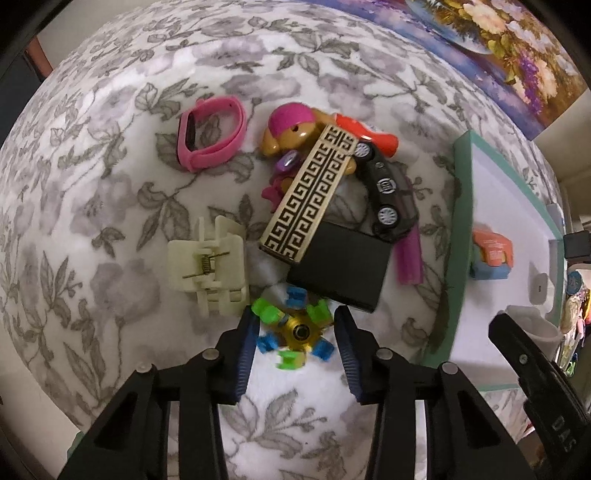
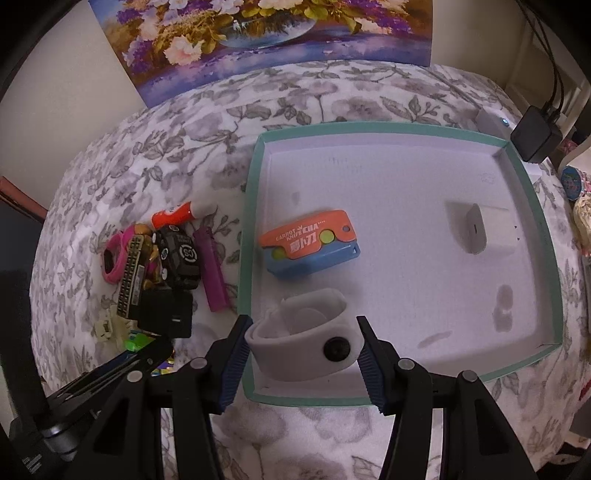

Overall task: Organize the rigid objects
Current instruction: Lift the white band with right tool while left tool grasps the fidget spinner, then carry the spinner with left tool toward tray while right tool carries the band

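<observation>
A green, blue and gold spinner toy (image 1: 295, 330) lies on the flowered cloth between the fingers of my left gripper (image 1: 297, 332), which is open around it. Beyond it lies a pile: a black box (image 1: 341, 267), a gold patterned case (image 1: 314, 192), a black toy car (image 1: 386, 195), a doll (image 1: 290, 131), a pink band (image 1: 210, 133) and a cream clip (image 1: 207, 264). My right gripper (image 2: 303, 349) is open around a white band (image 2: 301, 343) in the near left corner of the teal-rimmed tray (image 2: 546, 236). An orange and blue toy knife (image 2: 310, 242) lies in the tray.
A white earbud case (image 2: 474, 229) sits in the tray's right half. A purple tube (image 2: 210, 269) and an orange tube (image 2: 173, 216) lie by the pile. A flower painting (image 2: 258, 33) leans at the back. A black charger (image 2: 537, 134) sits at the far right.
</observation>
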`<state>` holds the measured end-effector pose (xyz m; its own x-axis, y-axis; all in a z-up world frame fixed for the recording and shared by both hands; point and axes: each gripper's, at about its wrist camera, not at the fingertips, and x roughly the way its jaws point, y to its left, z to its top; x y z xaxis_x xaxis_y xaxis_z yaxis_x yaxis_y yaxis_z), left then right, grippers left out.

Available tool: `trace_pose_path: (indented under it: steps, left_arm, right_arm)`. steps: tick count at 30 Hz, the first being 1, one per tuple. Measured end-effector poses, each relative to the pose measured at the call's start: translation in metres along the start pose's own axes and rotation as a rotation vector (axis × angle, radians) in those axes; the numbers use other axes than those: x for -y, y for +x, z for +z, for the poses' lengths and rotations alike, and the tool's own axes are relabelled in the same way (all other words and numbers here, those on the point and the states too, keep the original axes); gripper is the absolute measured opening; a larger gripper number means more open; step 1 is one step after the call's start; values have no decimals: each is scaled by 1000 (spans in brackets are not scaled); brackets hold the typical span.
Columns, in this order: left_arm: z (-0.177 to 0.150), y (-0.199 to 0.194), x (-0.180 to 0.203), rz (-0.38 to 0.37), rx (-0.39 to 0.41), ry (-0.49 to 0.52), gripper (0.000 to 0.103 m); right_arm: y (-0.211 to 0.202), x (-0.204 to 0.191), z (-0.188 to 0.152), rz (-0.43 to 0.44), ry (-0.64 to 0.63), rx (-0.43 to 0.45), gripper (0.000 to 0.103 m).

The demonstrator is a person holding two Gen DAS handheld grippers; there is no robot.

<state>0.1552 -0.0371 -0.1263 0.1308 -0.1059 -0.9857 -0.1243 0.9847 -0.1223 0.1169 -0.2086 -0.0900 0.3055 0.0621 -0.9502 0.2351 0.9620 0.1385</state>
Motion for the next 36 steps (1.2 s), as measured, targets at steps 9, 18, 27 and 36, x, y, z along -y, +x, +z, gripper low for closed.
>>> trace_pose_path:
  steps: [9,18,27,36]
  left_arm:
    - [7,10,8,43,32,52,43]
    - [13,16,14,36,38,53,39]
    - [0,-4,3,-13,60,54,38]
    - [-8,-41,6,-51,170,68,38]
  right_arm:
    - [6,-1,-1,-3,-3,-24,58]
    - [7,0,-1,4,3,-27,58]
    - [5,2,-1,11,15,-19,58]
    - [-4,7,2,23,26,6,58]
